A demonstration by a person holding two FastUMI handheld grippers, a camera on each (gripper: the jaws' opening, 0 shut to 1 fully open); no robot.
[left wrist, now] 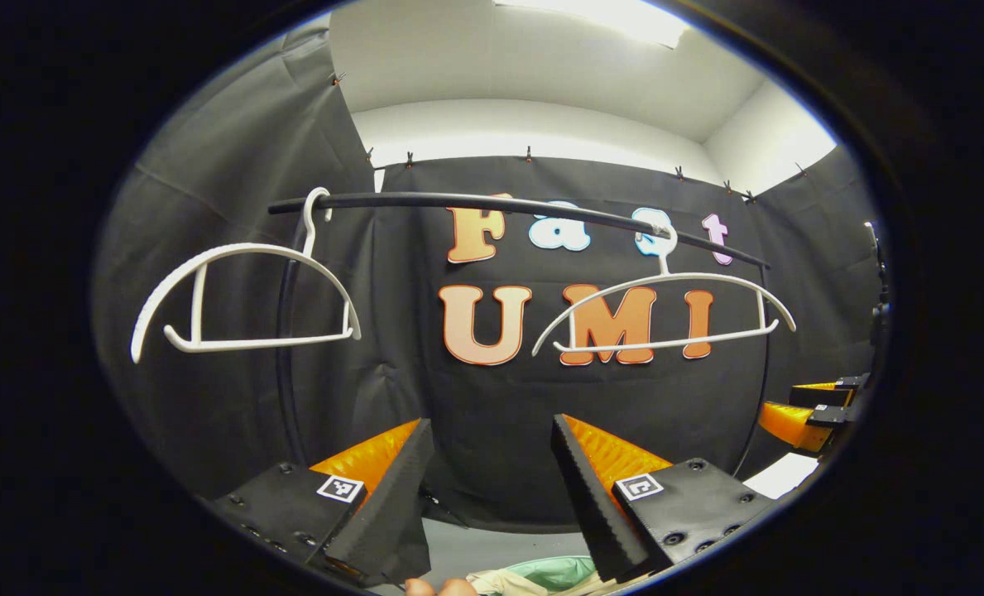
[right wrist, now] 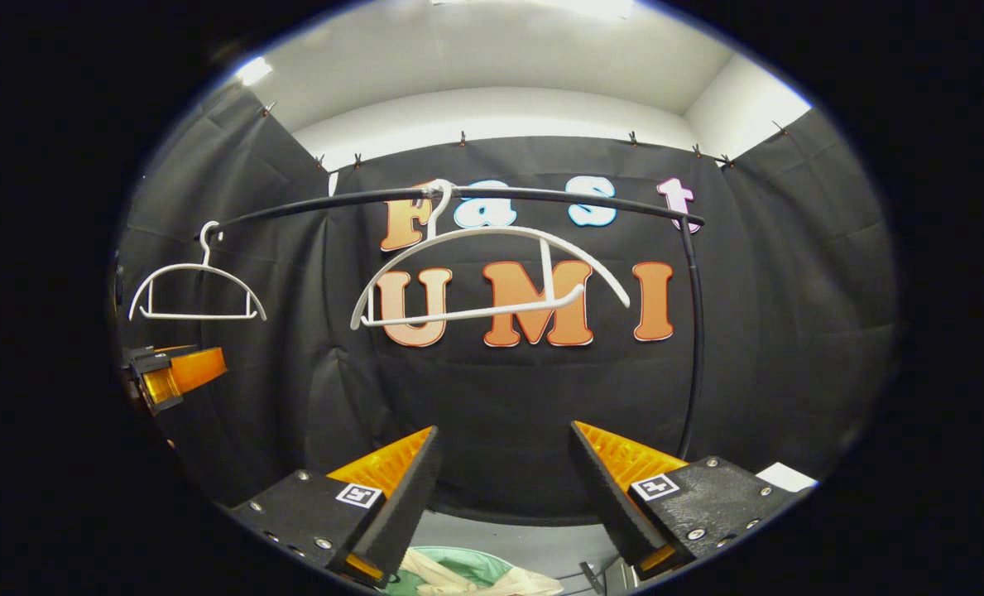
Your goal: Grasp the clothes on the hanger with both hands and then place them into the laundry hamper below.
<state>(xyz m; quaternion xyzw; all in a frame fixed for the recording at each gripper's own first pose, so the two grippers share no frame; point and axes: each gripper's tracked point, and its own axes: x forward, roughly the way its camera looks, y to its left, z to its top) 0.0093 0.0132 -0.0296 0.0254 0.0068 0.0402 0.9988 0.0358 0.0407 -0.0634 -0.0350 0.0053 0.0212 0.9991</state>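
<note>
My left gripper [left wrist: 492, 480] and right gripper [right wrist: 504, 488] are spread wide, holding nothing. 2 bare hangers [left wrist: 243, 290] [left wrist: 665, 314] hang at 12 o'clock; clothes [right wrist: 458, 575] lie at 6 o'clock.

Quick count: two white hangers, one [left wrist: 247, 302] near the rail's left end and one [left wrist: 664, 310] further right, both bare. One black rail [left wrist: 508, 204] holding them. One hamper [right wrist: 467, 565] down below with cloth [right wrist: 438, 573] in it, can't tell how many pieces. Two grippers, left [left wrist: 492, 488] and right [right wrist: 504, 492], two fingers each.
</note>
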